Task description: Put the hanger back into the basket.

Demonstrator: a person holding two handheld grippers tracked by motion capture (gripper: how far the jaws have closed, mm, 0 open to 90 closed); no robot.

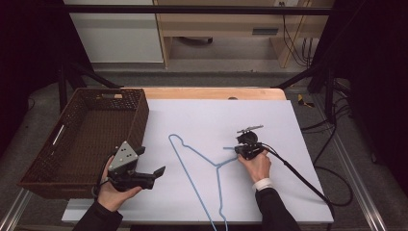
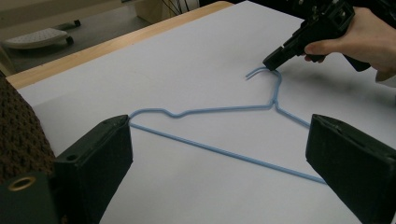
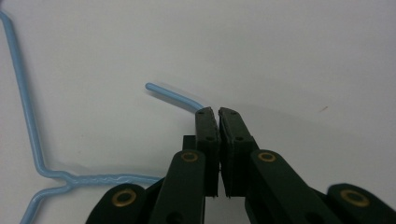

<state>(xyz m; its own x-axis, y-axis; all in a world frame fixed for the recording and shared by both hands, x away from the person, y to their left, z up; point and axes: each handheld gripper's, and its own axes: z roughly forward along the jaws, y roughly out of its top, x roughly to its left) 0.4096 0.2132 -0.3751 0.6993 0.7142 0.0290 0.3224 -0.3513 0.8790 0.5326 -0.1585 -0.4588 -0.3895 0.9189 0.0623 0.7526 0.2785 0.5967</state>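
From where I stand, the brown basket (image 1: 82, 139) sits far left, the left gripper (image 1: 153, 174) waits beside it with jaws spread wide, and the right gripper (image 1: 237, 150) is clamped on the hook of the blue hanger (image 1: 192, 153) lying flat mid-table, so thin wire could twist or slip free when lifted.

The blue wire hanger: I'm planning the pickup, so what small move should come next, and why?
Probably a gentle lift by the right gripper. Its jaws look closed on the hook of the blue wire hanger, which lies flat on the white table. The left gripper is open with the hanger's bottom bar between its jaws, so it could close there once the wire rises.
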